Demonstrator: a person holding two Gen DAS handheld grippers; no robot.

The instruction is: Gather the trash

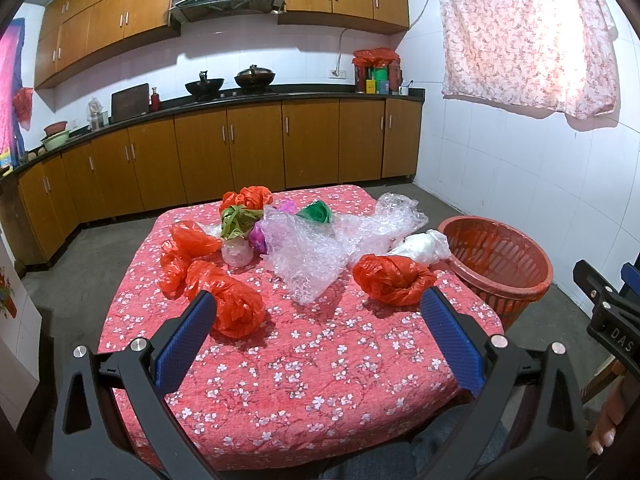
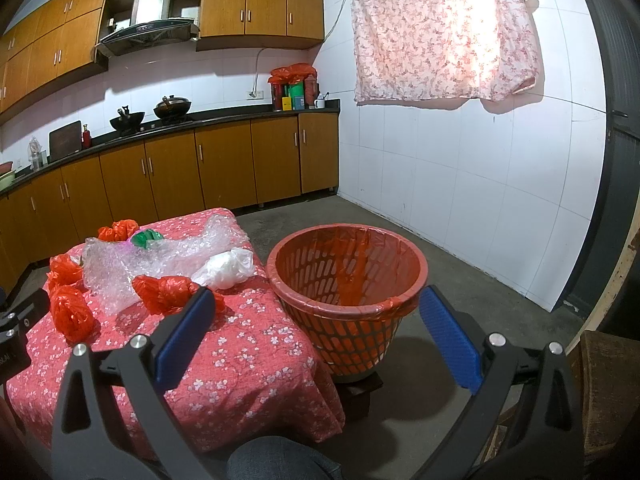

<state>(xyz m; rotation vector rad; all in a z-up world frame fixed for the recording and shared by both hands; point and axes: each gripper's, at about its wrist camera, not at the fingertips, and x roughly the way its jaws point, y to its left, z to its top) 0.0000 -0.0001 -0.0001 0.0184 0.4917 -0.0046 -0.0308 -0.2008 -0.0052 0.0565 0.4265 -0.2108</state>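
Note:
Crumpled trash lies on a table with a red floral cloth point(image 1: 320, 360): several red plastic bags point(image 1: 236, 308) point(image 1: 394, 280), a sheet of bubble wrap point(image 1: 320, 248), a white bag point(image 1: 424, 246), a green bag point(image 1: 316, 212) and a purple one point(image 1: 258, 236). A red slotted basket point(image 2: 346, 276) with a red liner stands off the table's right edge. My left gripper point(image 1: 320, 320) is open and empty above the table's near part. My right gripper point(image 2: 316, 324) is open and empty in front of the basket, with the red bag point(image 2: 164, 290) and white bag point(image 2: 228, 266) to its left.
Wooden kitchen cabinets point(image 1: 240, 148) with a dark counter, woks and bottles run along the far wall. A floral curtain point(image 2: 440, 28) hangs on the white tiled wall to the right. Grey concrete floor point(image 2: 460, 280) surrounds the table. The basket rests on a dark stand point(image 2: 362, 390).

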